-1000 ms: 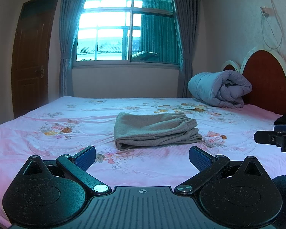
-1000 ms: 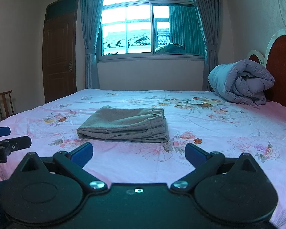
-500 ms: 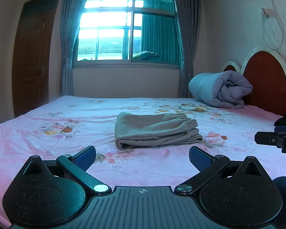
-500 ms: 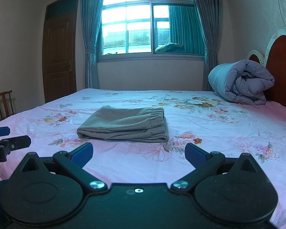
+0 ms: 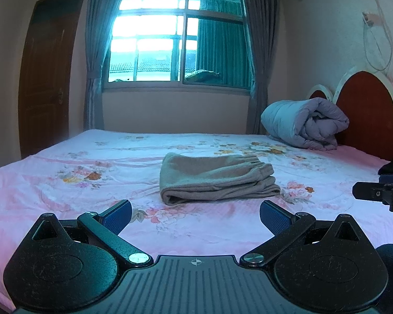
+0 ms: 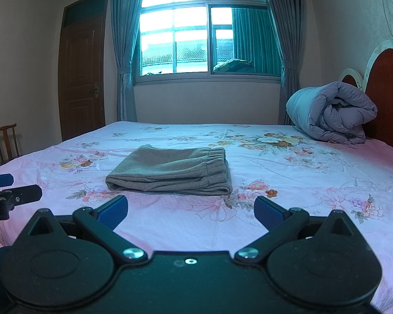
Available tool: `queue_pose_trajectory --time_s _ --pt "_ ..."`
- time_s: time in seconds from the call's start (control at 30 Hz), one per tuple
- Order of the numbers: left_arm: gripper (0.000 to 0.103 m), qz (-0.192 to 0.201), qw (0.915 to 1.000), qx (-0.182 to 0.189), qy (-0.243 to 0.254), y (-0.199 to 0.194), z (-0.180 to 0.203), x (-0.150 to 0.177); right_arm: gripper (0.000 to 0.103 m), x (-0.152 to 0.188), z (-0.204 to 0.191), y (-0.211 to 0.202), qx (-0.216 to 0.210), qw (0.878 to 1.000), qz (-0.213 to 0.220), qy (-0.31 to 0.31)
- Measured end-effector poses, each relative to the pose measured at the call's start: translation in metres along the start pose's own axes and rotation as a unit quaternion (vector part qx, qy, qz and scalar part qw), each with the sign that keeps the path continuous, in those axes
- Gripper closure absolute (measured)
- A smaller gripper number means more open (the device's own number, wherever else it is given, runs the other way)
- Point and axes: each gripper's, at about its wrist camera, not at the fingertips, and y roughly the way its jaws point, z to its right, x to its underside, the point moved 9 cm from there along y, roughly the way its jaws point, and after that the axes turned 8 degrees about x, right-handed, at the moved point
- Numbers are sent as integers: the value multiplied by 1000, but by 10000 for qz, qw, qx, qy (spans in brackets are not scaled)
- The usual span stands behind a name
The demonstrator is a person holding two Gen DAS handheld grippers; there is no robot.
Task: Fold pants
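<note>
Grey-brown pants point(image 5: 214, 178) point(image 6: 173, 170) lie folded into a flat rectangle in the middle of the pink floral bed point(image 5: 65, 191) point(image 6: 301, 183), elastic waistband toward the right. My left gripper point(image 5: 195, 216) hovers open over the sheet, short of the pants, nothing between its blue pads. My right gripper point(image 6: 190, 210) is likewise open and empty, also a little short of the pants. Each gripper's tip shows at the edge of the other view: the right one point(image 5: 377, 192), the left one point(image 6: 10, 191).
A rolled grey duvet point(image 5: 304, 123) point(image 6: 332, 113) rests against the red headboard point(image 5: 366, 110) at the right. A window with curtains point(image 6: 207, 26) fills the far wall, a wooden door point(image 6: 81, 78) stands left, and a chair point(image 6: 6, 141) sits beside the bed.
</note>
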Motion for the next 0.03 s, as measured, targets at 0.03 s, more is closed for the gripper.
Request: queue_pose_trajectory --time_s 0.03 --pt "0 3 10000 -2 -10 0 0 0 6 0 0 0 3 10000 -1 5"
